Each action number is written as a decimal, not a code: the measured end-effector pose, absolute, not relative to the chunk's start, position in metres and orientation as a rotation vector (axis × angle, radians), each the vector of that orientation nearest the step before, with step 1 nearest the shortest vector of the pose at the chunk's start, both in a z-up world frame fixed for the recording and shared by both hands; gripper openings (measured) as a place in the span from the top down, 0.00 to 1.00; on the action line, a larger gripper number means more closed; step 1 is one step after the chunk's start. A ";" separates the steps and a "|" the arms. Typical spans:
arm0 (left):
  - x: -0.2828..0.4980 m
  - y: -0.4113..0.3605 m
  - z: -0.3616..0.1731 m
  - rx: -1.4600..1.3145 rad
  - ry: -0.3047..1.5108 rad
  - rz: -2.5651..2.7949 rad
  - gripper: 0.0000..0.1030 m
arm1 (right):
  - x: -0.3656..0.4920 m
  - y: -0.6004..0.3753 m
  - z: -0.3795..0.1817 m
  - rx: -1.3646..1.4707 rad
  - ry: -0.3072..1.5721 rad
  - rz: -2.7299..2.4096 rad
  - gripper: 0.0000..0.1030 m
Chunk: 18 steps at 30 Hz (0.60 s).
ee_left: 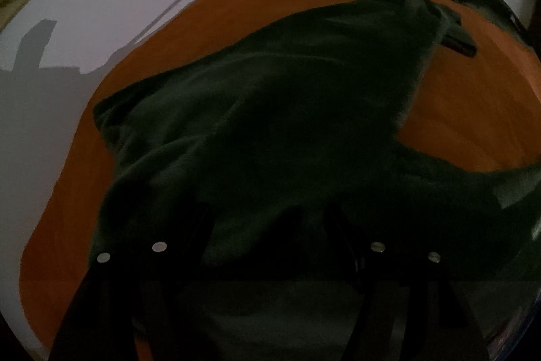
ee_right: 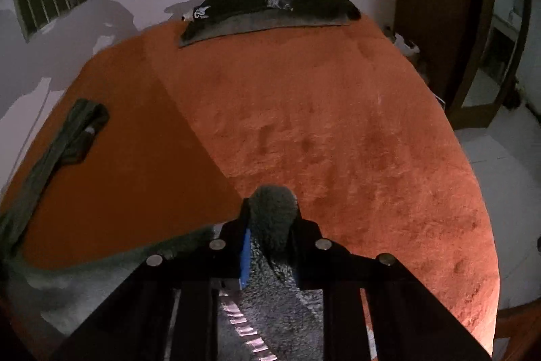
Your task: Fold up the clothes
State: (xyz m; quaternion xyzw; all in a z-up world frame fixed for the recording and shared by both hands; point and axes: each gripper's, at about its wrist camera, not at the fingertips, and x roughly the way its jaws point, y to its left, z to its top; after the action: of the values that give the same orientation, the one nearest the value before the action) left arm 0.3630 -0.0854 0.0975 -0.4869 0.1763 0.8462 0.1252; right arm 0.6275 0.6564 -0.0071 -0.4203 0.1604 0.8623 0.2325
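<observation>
Right tongs (ee_right: 272, 219) pinch dark green garment (ee_right: 274, 202); left tongs' (ee_left: 270, 225) grip cannot be told.

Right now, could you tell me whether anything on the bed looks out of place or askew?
Nothing looks damaged or spilled. The dark green garment lies rumpled and skewed across the orange bedspread, not yet squared. The right gripper is shut on a bunch of it. A folded pile sits neatly by the far wall.

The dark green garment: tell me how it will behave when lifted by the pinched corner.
The dark green garment is probably floppy: it drapes in soft folds over the orange bed cover. The fuzzy bunch in the right gripper suggests it compresses easily, so the rest would likely hang and trail.
</observation>
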 end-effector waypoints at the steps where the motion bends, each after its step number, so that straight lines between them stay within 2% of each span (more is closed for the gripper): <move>1: 0.365 -0.084 0.097 -1.415 0.520 2.458 0.33 | 0.622 0.653 -0.012 -1.178 0.419 2.354 0.82; 3: 0.369 -0.083 0.100 -1.405 0.520 2.450 0.33 | 0.611 0.649 -0.028 -1.274 0.411 2.294 0.79; 6: 0.374 -0.084 0.106 -1.367 0.511 2.447 0.33 | 0.607 0.641 -0.029 -1.265 0.452 2.285 0.66; 8: 0.377 -0.084 0.110 -1.332 0.504 2.447 0.33 | 0.612 0.637 -0.019 -1.207 0.471 2.321 0.51; 18: 0.377 -0.081 0.116 -1.290 0.484 2.445 0.33 | 0.595 0.599 0.020 -1.187 0.473 2.464 0.50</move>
State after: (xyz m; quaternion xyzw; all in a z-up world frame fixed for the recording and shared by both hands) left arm 0.3770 -0.0812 0.1165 -0.4534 0.1699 0.8589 0.1668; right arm 0.5946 0.5992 0.0203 -0.4206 0.1675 0.8729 0.1818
